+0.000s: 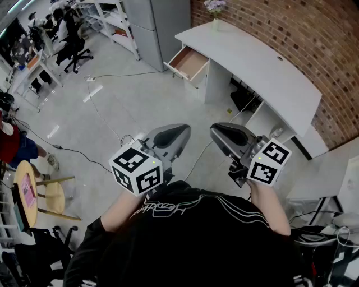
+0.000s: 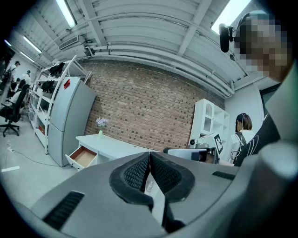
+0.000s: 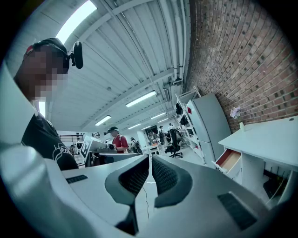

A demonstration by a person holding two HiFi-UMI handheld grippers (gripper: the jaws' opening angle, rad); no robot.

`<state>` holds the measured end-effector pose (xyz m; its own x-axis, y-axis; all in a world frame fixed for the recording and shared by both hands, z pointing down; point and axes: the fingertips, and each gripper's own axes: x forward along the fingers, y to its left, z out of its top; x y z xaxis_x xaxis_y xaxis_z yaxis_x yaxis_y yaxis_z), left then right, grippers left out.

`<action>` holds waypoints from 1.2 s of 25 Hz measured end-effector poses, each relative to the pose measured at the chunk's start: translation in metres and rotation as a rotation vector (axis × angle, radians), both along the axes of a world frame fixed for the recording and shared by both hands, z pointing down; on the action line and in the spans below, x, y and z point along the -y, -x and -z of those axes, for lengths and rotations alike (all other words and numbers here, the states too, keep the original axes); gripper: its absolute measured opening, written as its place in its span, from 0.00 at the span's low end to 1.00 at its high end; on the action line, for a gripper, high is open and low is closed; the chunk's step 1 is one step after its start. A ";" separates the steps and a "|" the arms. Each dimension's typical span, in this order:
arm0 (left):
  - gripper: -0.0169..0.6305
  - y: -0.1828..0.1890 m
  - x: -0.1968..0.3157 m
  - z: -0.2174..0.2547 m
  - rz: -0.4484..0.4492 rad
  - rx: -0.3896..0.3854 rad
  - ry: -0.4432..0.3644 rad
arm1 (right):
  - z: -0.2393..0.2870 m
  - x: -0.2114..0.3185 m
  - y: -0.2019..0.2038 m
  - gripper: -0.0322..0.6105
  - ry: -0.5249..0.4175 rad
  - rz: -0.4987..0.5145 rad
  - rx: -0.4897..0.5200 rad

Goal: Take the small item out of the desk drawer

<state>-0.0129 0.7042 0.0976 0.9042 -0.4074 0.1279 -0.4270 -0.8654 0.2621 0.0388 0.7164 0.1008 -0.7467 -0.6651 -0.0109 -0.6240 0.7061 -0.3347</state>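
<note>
Left gripper (image 2: 149, 156) is clenched, pads meeting at the tips with nothing between them. Right gripper (image 3: 150, 160) is the same, jaws closed on nothing. I see both held up at chest height in front of the person's black shirt (image 1: 196, 241), side by side and pointing ahead, each with its marker cube (image 1: 136, 170) at the rear.

I can't make out the small item from this far back. The drawer (image 1: 192, 61) is pulled open at the left end of the white desk (image 1: 258, 67), showing a brown inside, well apart from both grippers across bare floor.

The desk runs along a brick wall (image 1: 291, 28), and a small vase of flowers (image 1: 215, 11) stands on its far left corner. A grey cabinet (image 1: 157, 22) stands just beside that end of the desk. Cables (image 1: 101, 112) trail over the floor to the left. Farther left I see a round wooden table (image 1: 25, 190) with a stool (image 1: 56, 196) beside it, and an office chair (image 1: 73, 45) at the far desks.
</note>
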 end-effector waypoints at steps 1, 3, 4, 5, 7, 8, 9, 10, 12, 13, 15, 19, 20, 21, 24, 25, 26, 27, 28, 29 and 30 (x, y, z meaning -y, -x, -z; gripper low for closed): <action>0.06 0.003 -0.003 -0.001 0.001 -0.001 0.002 | -0.002 -0.003 0.003 0.13 0.003 0.001 -0.003; 0.06 0.007 -0.007 -0.003 0.002 0.002 0.007 | -0.005 -0.007 0.006 0.13 0.009 0.001 -0.006; 0.06 0.008 -0.008 -0.005 0.002 0.005 0.009 | -0.006 -0.008 0.006 0.13 0.011 -0.001 -0.005; 0.06 0.008 -0.009 -0.007 0.002 0.010 0.010 | -0.007 -0.008 0.005 0.13 0.013 -0.004 -0.003; 0.06 0.007 -0.007 -0.009 0.004 0.016 0.013 | -0.009 -0.005 0.003 0.13 0.016 -0.007 0.001; 0.06 0.007 -0.004 -0.010 0.006 0.017 0.015 | -0.009 -0.003 0.002 0.13 0.017 -0.005 0.001; 0.06 0.007 -0.002 -0.011 0.007 0.015 0.017 | -0.010 -0.001 0.003 0.13 0.019 -0.003 0.000; 0.06 0.008 0.002 -0.012 0.009 0.014 0.020 | -0.011 0.002 0.004 0.13 0.020 -0.001 -0.001; 0.06 0.009 0.009 -0.015 0.010 0.012 0.025 | -0.014 0.010 0.005 0.13 0.025 -0.001 -0.002; 0.06 0.009 0.014 -0.017 0.010 0.011 0.027 | -0.016 0.016 0.005 0.13 0.030 -0.003 -0.002; 0.06 0.010 0.025 -0.021 0.010 0.009 0.033 | -0.021 0.028 0.006 0.13 0.042 -0.011 -0.006; 0.06 0.015 0.061 -0.032 0.007 0.004 0.051 | -0.030 0.064 0.011 0.14 0.054 -0.018 -0.010; 0.06 0.016 0.075 -0.036 0.006 0.004 0.060 | -0.033 0.077 0.011 0.14 0.061 -0.018 -0.010; 0.06 0.016 0.090 -0.040 0.006 0.004 0.070 | -0.037 0.092 0.011 0.14 0.069 -0.017 -0.010; 0.06 0.016 0.141 -0.053 0.006 0.000 0.094 | -0.051 0.143 0.012 0.14 0.095 -0.014 -0.008; 0.06 0.016 0.162 -0.057 0.006 -0.001 0.101 | -0.055 0.163 0.012 0.14 0.101 -0.014 -0.007; 0.06 0.016 0.184 -0.061 0.006 0.000 0.110 | -0.059 0.185 0.012 0.14 0.108 -0.016 -0.005; 0.06 0.017 0.208 -0.065 0.008 0.001 0.123 | -0.062 0.208 0.012 0.14 0.118 -0.016 0.000; 0.06 0.017 0.232 -0.068 0.009 0.004 0.142 | -0.065 0.231 0.013 0.14 0.133 -0.015 0.006; 0.06 0.017 0.257 -0.071 0.011 0.006 0.163 | -0.068 0.255 0.013 0.14 0.154 -0.012 0.014; 0.06 0.017 0.282 -0.072 0.012 0.010 0.184 | -0.070 0.279 0.014 0.14 0.177 -0.008 0.021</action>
